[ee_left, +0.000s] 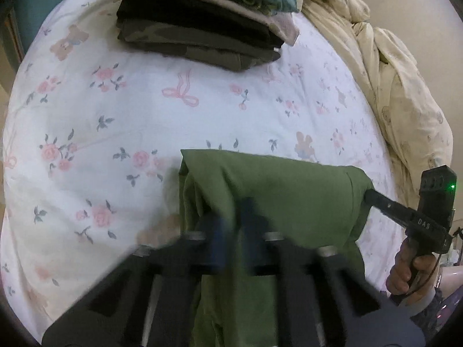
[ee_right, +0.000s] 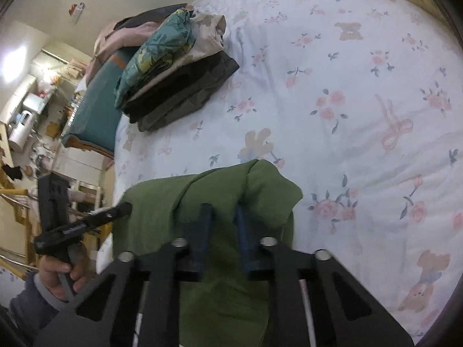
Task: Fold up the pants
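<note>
While both grippers hold them above the flowered bed, green pants hang pinched between the left gripper fingers and the right gripper fingers, near stacked clothes.

pants: matt green cloth, soft
sheet: smooth printed cotton-like cloth
left gripper: matt black plastic, blue fingers
quilt: cream, puffy, crumpled cloth
folded pile: dark matt cloth

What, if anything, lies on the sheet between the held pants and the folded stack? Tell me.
Nothing visible. Both grippers, left and right, hold the green pants up; only bare sheet lies between them and the stack.
</note>
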The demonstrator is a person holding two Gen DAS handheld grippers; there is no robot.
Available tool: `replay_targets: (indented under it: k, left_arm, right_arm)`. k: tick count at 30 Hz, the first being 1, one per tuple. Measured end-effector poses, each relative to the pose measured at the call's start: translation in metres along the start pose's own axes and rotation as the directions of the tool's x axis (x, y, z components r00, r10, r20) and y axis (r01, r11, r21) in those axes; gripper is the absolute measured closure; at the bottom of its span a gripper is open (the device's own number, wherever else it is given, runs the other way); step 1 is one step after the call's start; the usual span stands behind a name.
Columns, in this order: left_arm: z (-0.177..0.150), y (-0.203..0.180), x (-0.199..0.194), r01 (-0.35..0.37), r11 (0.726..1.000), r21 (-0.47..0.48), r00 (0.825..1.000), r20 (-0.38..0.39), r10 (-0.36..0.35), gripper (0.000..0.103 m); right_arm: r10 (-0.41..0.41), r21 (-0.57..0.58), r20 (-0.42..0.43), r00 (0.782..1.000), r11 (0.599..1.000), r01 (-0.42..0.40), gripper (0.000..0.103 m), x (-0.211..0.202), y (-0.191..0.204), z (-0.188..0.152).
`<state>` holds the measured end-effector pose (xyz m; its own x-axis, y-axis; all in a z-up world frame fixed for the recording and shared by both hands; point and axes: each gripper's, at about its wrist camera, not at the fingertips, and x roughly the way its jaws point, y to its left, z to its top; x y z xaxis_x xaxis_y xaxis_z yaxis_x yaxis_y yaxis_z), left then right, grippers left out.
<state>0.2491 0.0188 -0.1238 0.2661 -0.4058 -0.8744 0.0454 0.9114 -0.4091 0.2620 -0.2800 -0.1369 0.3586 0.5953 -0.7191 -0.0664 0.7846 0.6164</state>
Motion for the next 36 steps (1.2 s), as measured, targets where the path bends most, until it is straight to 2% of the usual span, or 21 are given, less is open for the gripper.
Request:
replay_targets:
  k: [3, 7, 14, 22, 25, 26, 28, 29, 30, 31, 33, 35, 36]
  left_arm:
    - [-0.001, -0.009, -0.010, -0.032, 0.998, 0.051, 0.999, 0.035, 0.031, 0.102]
    - [-0.003, -0.012, -0.025, -0.041, 0.997, 0.067, 0.997, 0.070, 0.036, 0.103]
    - [-0.005, -0.013, -0.023, -0.045, 0.996, 0.078, 0.997, 0.073, 0.039, 0.101]
    - [-0.009, -0.010, -0.026, -0.098, 0.991, 0.092, 0.992, 0.092, 0.090, 0.099]
    - [-0.013, -0.013, -0.029, -0.133, 0.986, 0.098, 0.987, 0.103, 0.123, 0.099]
    - [-0.015, -0.015, -0.031, -0.151, 0.983, 0.103, 0.984, 0.105, 0.140, 0.094]
    - [-0.019, -0.016, -0.034, -0.162, 0.981, 0.103, 0.982, 0.113, 0.150, 0.077]
    - [-0.021, -0.016, -0.037, -0.167, 0.981, 0.096, 0.981, 0.119, 0.156, 0.055]
    - [-0.023, -0.016, -0.040, -0.174, 0.981, 0.087, 0.978, 0.130, 0.162, 0.032]
    - [-0.025, -0.015, -0.044, -0.189, 0.979, 0.077, 0.973, 0.146, 0.176, 0.025]
    - [-0.029, -0.014, -0.049, -0.193, 0.979, 0.067, 0.969, 0.173, 0.179, 0.021]
    - [-0.032, -0.011, -0.047, -0.190, 0.980, 0.064, 0.971, 0.158, 0.178, 0.019]
    - [-0.034, -0.009, -0.044, -0.185, 0.981, 0.060, 0.974, 0.143, 0.175, 0.018]
  right_arm:
    - [0.008, -0.020, 0.030, 1.000, 1.000, -0.008, 0.102, -0.009, 0.003, 0.000]
    - [0.040, -0.016, 0.063, 0.997, 0.999, -0.039, 0.103, -0.028, 0.003, -0.001]
    - [-0.024, 0.050, 0.006, 1.000, 0.998, 0.024, 0.103, -0.013, -0.014, -0.005]
    - [-0.088, 0.064, 0.037, 0.995, 0.994, 0.085, 0.101, -0.027, -0.015, -0.009]
    - [-0.115, 0.051, 0.049, 0.992, 0.992, 0.113, 0.097, -0.035, -0.011, -0.011]
    - [-0.120, 0.046, 0.059, 0.991, 0.992, 0.118, 0.097, -0.038, -0.010, -0.012]
    - [-0.107, 0.051, 0.077, 0.991, 0.993, 0.103, 0.096, -0.047, -0.009, -0.015]
    - [-0.101, 0.051, 0.081, 0.992, 0.994, 0.097, 0.095, -0.049, -0.009, -0.016]
    - [-0.099, 0.050, 0.083, 0.992, 0.994, 0.095, 0.089, -0.051, -0.008, -0.018]
    - [-0.104, 0.048, 0.082, 0.991, 0.994, 0.100, 0.083, -0.051, -0.009, -0.020]
    - [-0.105, 0.054, 0.076, 0.992, 0.993, 0.101, 0.042, -0.051, -0.010, -0.024]
    - [-0.087, 0.062, 0.082, 0.993, 0.995, 0.082, 0.024, -0.050, -0.012, -0.029]
    - [-0.082, 0.068, 0.086, 0.993, 0.995, 0.076, 0.022, -0.049, -0.013, -0.032]
